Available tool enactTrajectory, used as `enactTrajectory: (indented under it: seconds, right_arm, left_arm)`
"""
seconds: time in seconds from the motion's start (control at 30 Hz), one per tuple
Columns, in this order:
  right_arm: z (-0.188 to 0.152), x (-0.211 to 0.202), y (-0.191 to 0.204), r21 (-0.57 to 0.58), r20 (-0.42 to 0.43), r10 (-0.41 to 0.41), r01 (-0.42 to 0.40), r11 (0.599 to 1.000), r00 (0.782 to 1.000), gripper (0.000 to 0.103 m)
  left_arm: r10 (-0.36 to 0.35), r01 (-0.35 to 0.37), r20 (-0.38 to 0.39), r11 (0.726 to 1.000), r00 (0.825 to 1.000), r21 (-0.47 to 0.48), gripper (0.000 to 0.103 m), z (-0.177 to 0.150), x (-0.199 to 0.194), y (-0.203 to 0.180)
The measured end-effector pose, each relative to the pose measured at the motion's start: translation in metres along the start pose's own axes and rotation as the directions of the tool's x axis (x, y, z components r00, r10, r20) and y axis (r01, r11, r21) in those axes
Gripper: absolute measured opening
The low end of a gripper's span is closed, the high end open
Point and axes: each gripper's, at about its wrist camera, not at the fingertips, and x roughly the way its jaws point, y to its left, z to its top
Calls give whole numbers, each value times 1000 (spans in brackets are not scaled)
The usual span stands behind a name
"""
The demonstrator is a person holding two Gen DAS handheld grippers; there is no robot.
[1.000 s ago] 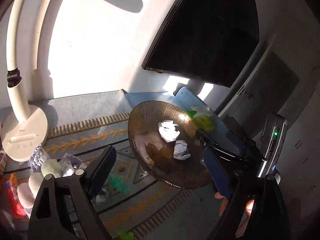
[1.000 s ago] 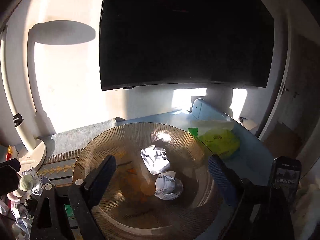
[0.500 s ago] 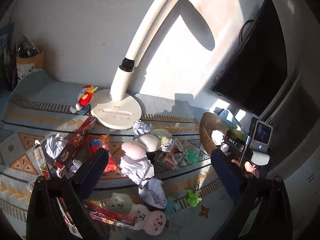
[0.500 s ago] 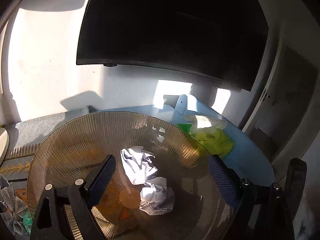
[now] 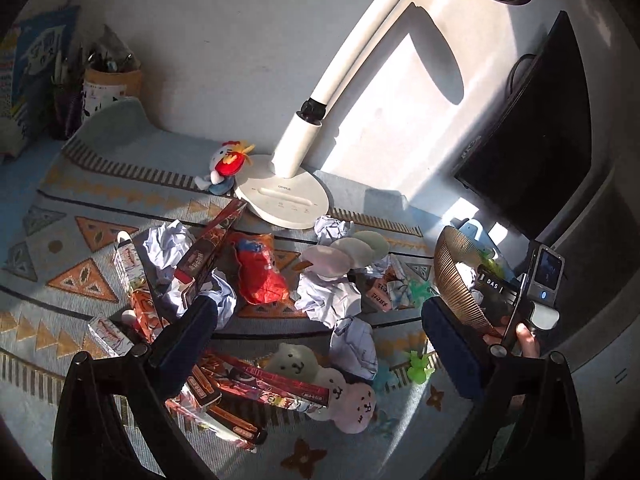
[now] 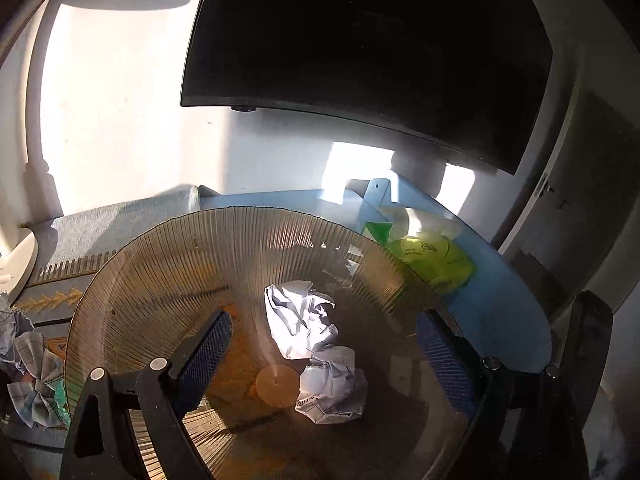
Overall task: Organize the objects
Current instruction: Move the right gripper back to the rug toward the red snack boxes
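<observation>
Amber ribbed bowl point(image 6: 168, 280) rim beneath right gripper point(image 6: 320, 344), jaws wide, empty; left gripper point(image 5: 320, 332) jaws wide, empty, over clutter.

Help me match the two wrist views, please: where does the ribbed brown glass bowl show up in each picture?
Left wrist view: the ribbed brown glass bowl sits at the right edge, seen side-on, beside the right claw.
Right wrist view: the bowl fills the lower centre, with two crumpled paper balls inside.
Shared landmark: the dark monitor on the wall behind the bowl.
</observation>
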Motion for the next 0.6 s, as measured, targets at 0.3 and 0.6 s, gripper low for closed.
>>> enactTrajectory:
  seconds: [0.3, 0.6]
  right_arm:
    - [0, -153, 8, -139, 286, 377, -352, 926, 881, 103]
    - [-42, -192, 95, -293, 28, 675, -640, 710, 737, 103]
  left_arm:
    - [167, -170, 97, 985, 981, 24, 102, -17, -58, 27]
    - [178, -182, 62, 980, 982, 79, 102, -21, -47, 39]
